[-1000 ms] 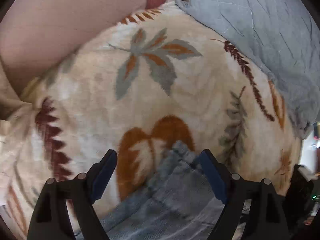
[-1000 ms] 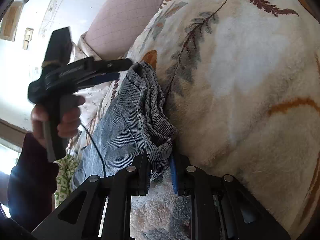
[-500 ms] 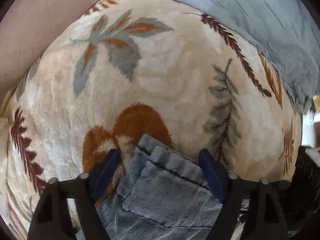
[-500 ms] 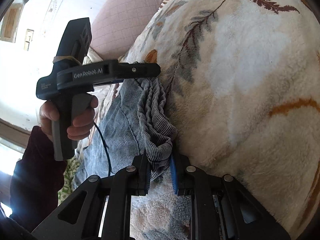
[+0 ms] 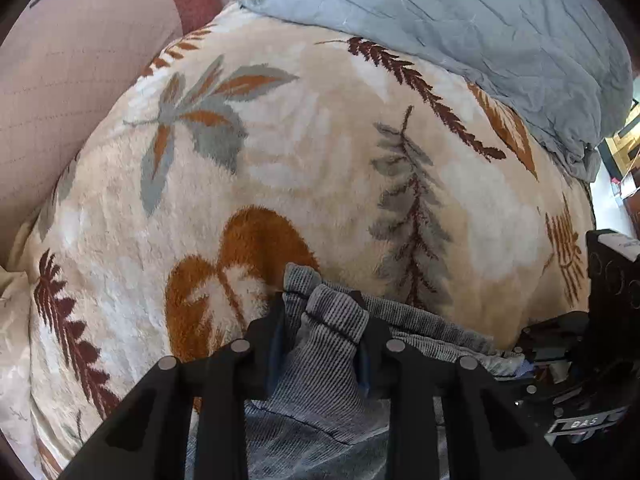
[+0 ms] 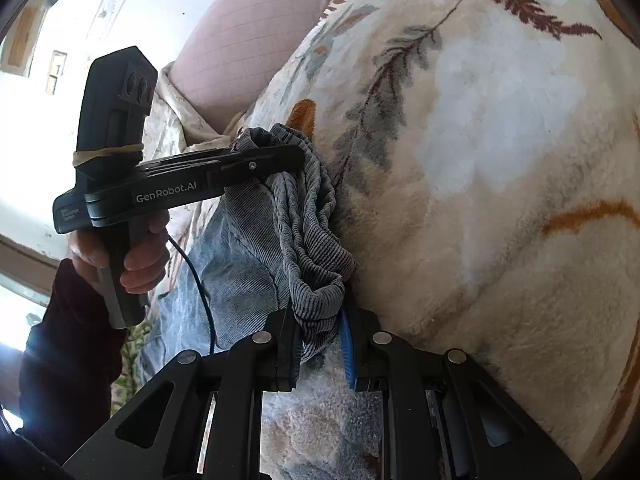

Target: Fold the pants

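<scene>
The grey corduroy pants [image 5: 316, 392] lie on a cream fleece blanket with a leaf print [image 5: 320, 168]. My left gripper [image 5: 320, 320] is shut on one end of the pants' waistband, which bunches between its fingers. In the right wrist view the pants [image 6: 248, 264] stretch from the left gripper [image 6: 288, 160], seen from the side in a hand, to my right gripper [image 6: 320, 332], which is shut on the other end of the waistband [image 6: 316, 300]. The waistband hangs gathered between the two grippers.
A grey quilt [image 5: 460, 28] lies at the far end of the blanket. A pink quilted cushion [image 5: 68, 80] stands at the left. The right gripper's body [image 5: 592, 340] shows at the right edge. A pale wall [image 6: 120, 8] lies beyond the bed.
My left gripper went from open around the pants' edge to shut on the waistband. The right gripper kept its hold and barely moved.
</scene>
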Tool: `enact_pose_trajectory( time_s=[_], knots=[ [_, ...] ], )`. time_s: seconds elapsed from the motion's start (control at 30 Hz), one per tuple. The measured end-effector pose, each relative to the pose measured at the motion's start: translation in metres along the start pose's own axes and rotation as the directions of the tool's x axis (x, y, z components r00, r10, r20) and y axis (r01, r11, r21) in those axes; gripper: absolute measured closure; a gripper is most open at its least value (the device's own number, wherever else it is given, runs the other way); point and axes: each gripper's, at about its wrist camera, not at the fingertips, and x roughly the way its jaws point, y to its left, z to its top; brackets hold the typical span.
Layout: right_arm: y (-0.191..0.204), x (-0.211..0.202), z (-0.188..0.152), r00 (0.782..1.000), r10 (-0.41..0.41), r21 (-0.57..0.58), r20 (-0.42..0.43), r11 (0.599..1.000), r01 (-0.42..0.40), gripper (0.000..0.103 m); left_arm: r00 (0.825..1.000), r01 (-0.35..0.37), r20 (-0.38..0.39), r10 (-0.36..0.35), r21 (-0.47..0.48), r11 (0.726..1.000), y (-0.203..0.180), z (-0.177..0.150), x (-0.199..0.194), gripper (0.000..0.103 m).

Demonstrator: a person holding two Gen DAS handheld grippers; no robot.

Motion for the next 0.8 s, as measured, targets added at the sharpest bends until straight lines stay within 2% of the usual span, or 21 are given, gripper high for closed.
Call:
enact_pose_trajectory(
  time_s=[0.17, 0.43, 0.6, 0.8],
  knots=[
    [0.003, -0.002, 0.0, 1.0, -0.012, -0.025, 0.022, 1.0, 0.013, 0.088, 1.0, 0.029, 0.013, -0.028, -0.105, 0.994, 0.015, 0.006, 0.004, 0.074],
    [0.03, -0.012, -0.004, 0.994, -0.023, -0.134, 0.106, 0.99, 0.037, 0.088, 0.99, 0.091, 0.128, -0.067, -0.193, 0.977, 0.029, -0.01, -0.016, 0.084],
    [0.071, -0.024, -0.017, 0.981, -0.022, -0.272, 0.194, 0.959, 0.075, 0.088, 0.966, 0.157, 0.238, -0.1, -0.235, 0.959, 0.045, -0.03, -0.054, 0.084],
    [0.147, -0.024, -0.049, 0.973, 0.018, -0.456, 0.23, 0.885, 0.092, 0.088, 0.93, 0.21, 0.354, -0.101, -0.286, 0.935, 0.074, -0.076, -0.112, 0.084]
  ],
)
